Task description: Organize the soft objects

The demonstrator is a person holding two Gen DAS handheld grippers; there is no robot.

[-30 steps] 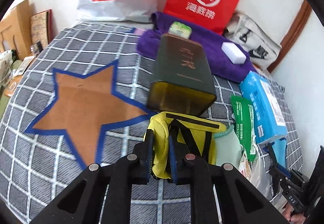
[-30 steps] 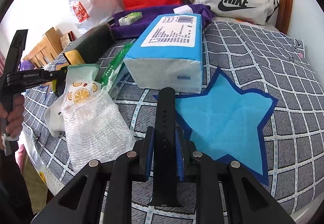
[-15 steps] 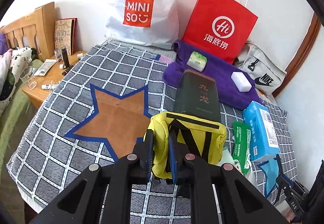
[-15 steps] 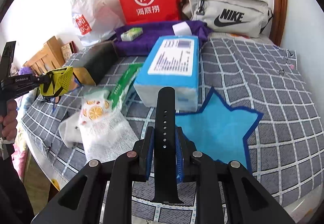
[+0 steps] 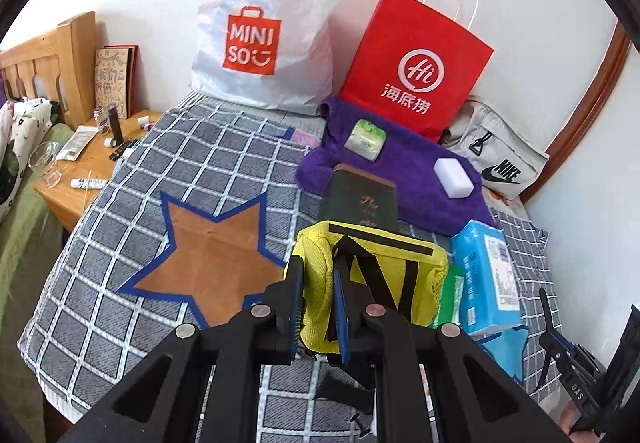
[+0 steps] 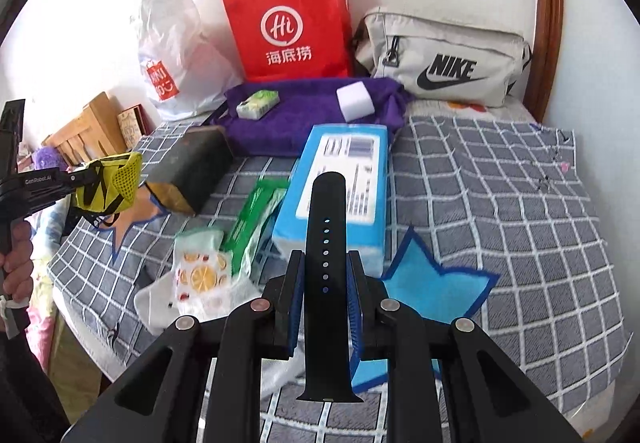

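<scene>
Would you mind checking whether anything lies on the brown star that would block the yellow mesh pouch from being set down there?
Nothing visible does. The brown star lies bare on the checked cloth, just left of the yellow mesh pouch clamped in the left gripper. The dark green box sits beyond the star's right point, off it.

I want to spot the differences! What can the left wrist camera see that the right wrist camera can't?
Only the left wrist view shows the wooden bedside table and the whole brown paper star. Only the right wrist view shows the black rubber watch strap in the right gripper and the lemon-print packet. Both show the red paper bag, purple fluffy towel and yellow mesh pouch.
</scene>
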